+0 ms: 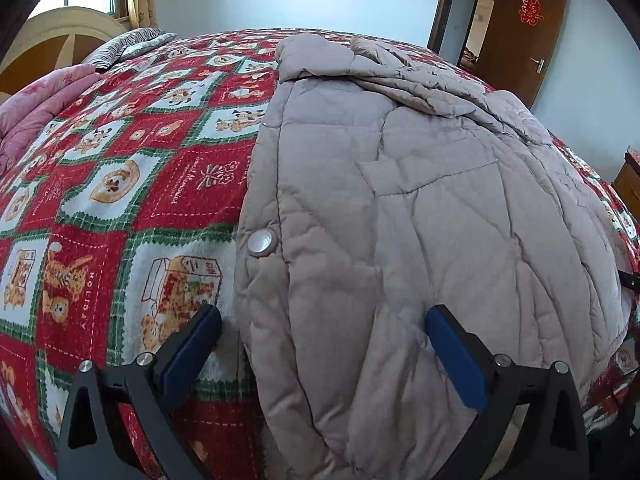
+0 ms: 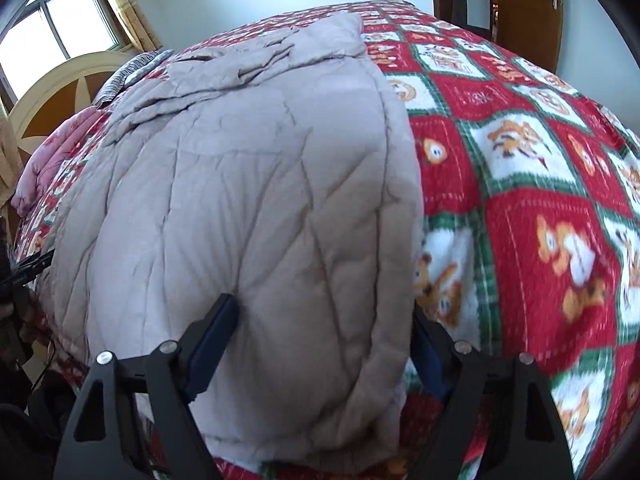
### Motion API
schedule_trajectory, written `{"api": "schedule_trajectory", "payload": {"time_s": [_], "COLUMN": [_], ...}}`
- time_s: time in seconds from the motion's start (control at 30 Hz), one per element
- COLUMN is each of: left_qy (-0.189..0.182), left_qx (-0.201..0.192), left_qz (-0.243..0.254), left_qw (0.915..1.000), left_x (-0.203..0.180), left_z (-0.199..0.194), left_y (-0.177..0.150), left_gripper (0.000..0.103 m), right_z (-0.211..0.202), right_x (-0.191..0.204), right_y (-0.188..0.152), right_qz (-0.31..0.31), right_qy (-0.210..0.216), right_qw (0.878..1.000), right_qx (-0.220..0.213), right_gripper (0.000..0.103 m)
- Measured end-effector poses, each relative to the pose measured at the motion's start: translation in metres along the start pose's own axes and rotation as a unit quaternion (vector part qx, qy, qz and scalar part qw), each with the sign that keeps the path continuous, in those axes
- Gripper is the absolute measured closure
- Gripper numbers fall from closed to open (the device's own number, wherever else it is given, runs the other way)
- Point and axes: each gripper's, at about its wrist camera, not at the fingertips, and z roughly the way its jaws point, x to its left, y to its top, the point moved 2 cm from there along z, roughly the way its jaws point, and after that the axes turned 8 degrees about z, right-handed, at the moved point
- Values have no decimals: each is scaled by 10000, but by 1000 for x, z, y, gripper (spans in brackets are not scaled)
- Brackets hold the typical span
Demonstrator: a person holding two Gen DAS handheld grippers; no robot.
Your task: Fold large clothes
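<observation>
Presently the quilted beige coat (image 1: 400,220) lies spread lengthwise on the bed, over the red, green and white holiday blanket (image 1: 120,184), with its hem end nearest the two cameras and its collar end rumpled toward the far side of the bed. Its sleeves appear to be laid inward over the upper body (the bunched fabric there is too creased to sort out fully), which I judge narrows the garment into a strip ready for a fold along its length. One snap button (image 1: 261,242) shows on the front edge facing the open blanket. At the near hem the left gripper (image 1: 324,344) stands with its jaws wide apart, straddling the coat's button-side edge: one blue pad (image 1: 192,348) rests over the blanket just beside the coat, the other over the quilted fabric, neither pinching anything. Across the same hem the right gripper (image 2: 324,340) also has its jaws spread, one pad (image 2: 212,344) pressed against the top of the coat, the other tucked out beyond the opposite edge and largely hidden by the fabric; no closed grip is evident. Placement at the two hem corners suggests both claws are set to seize the hem and carry it toward the collar. Farther off, a pink quilt (image 1: 36,112) and a striped pillow (image 1: 132,42) lie by the headboard (image 1: 52,36), well apart from the coat, and a brown door (image 1: 524,28) stands open beyond the bed.
</observation>
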Motion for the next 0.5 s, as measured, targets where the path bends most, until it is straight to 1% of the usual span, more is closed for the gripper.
{"api": "schedule_trajectory", "payload": {"time_s": [0.03,0.07,0.13,0.23,0.3,0.37,0.43,0.47,0.5], "left_qy": [86,160,180,-29,-41,-37,-21,-35,-50], "left_qx": [-17,-24,-19,60,74,-12,-62,-109,-153], "left_qz": [43,67,67,18,133,240,226,220,262], "left_qw": [10000,9998,9998,10000,9999,9997,9997,9997,9995], "left_x": [-2,-3,-6,-8,-11,-15,-17,-18,-20], "left_z": [-1,-1,-3,-9,-13,-15,-14,-14,-14], "left_y": [-2,-3,-6,-16,-25,-30,-32,-32,-32], "left_gripper": [1,1,1,1,1,1,1,6,10], "right_z": [-1,-3,-5,-9,-10,-10,-10,-11,-11], "right_x": [-2,-3,-3,0,1,0,-1,-2,-2], "right_y": [-2,-5,-11,-20,-27,-33,-37,-37,-37], "right_qz": [23,88,226,242,235,242,239,279,318], "right_qy": [-13,-5,67,115,147,197,249,304,371], "right_qw": [10000,9999,9997,9996,9995,9993,9991,9988,9984], "right_qx": [-46,-70,-16,78,168,218,250,261,279], "right_gripper": [26,28,34,35,35,36,43,45,54]}}
